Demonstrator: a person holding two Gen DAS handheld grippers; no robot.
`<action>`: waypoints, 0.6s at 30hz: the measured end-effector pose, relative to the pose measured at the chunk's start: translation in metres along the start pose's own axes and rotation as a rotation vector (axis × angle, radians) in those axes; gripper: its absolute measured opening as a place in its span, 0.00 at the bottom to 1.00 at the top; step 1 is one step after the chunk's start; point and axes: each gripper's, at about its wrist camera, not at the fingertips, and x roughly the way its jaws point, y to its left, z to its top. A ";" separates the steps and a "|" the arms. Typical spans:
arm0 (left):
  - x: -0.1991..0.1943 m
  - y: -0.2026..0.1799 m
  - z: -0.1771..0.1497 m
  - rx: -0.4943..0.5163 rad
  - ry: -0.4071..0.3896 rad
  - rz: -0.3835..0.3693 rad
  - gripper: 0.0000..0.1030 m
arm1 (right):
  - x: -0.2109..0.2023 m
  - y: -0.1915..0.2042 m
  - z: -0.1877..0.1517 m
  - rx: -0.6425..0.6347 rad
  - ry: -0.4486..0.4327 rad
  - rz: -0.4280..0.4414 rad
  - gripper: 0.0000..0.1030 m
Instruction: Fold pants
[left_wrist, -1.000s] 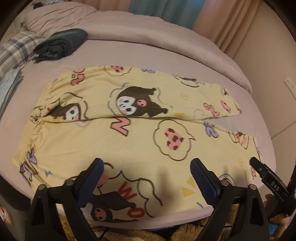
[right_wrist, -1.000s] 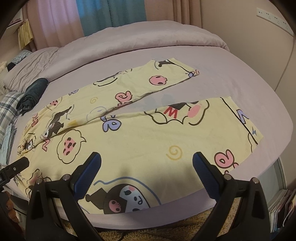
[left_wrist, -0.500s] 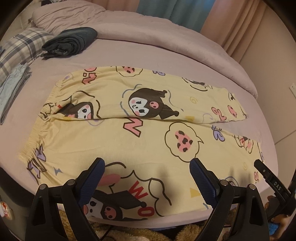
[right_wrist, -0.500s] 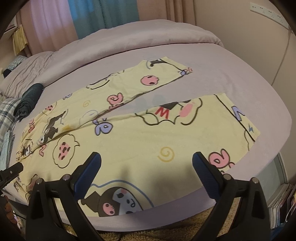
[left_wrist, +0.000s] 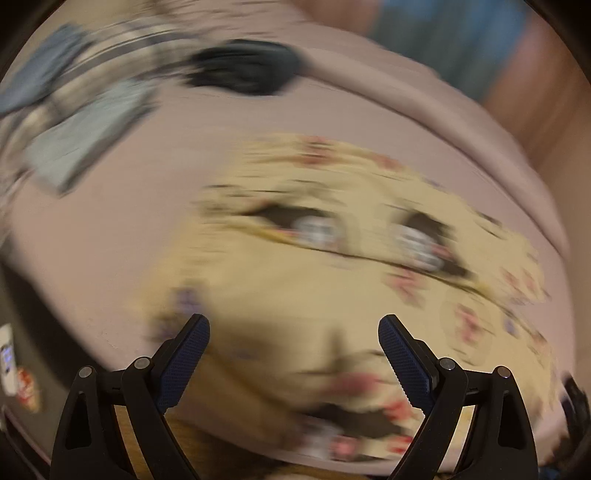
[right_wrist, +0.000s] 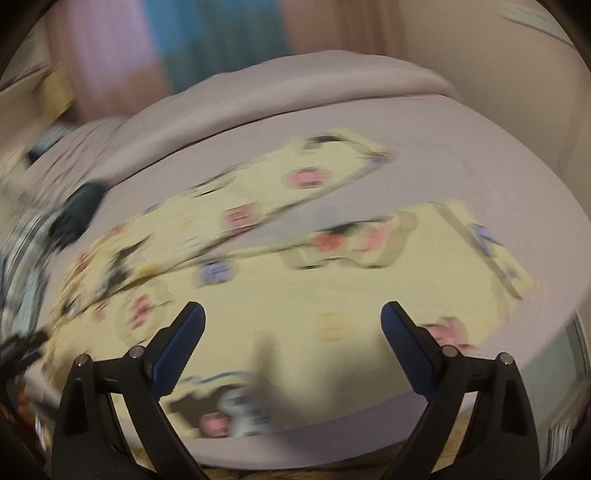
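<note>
blurred pants (right_wrist: 280, 295) flat on bed (right_wrist: 424, 155)

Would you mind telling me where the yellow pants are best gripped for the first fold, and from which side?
Probably along the near leg's outer edge. The yellow pants lie flat with legs spread apart, that edge closest to the bed front. Both the left gripper and right gripper hover open there, so pinch from the near side and carry it over the far leg.

One pants (right_wrist: 295, 295), two grippers (blurred)
</note>
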 end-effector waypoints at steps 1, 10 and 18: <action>0.003 0.018 0.002 -0.038 0.006 0.031 0.91 | 0.000 -0.017 0.002 0.033 -0.003 -0.042 0.91; 0.014 0.091 -0.004 -0.200 0.030 0.158 0.91 | -0.001 -0.147 0.010 0.266 -0.023 -0.314 0.85; 0.031 0.090 -0.015 -0.204 0.051 0.131 0.90 | 0.026 -0.174 -0.001 0.380 0.037 -0.203 0.74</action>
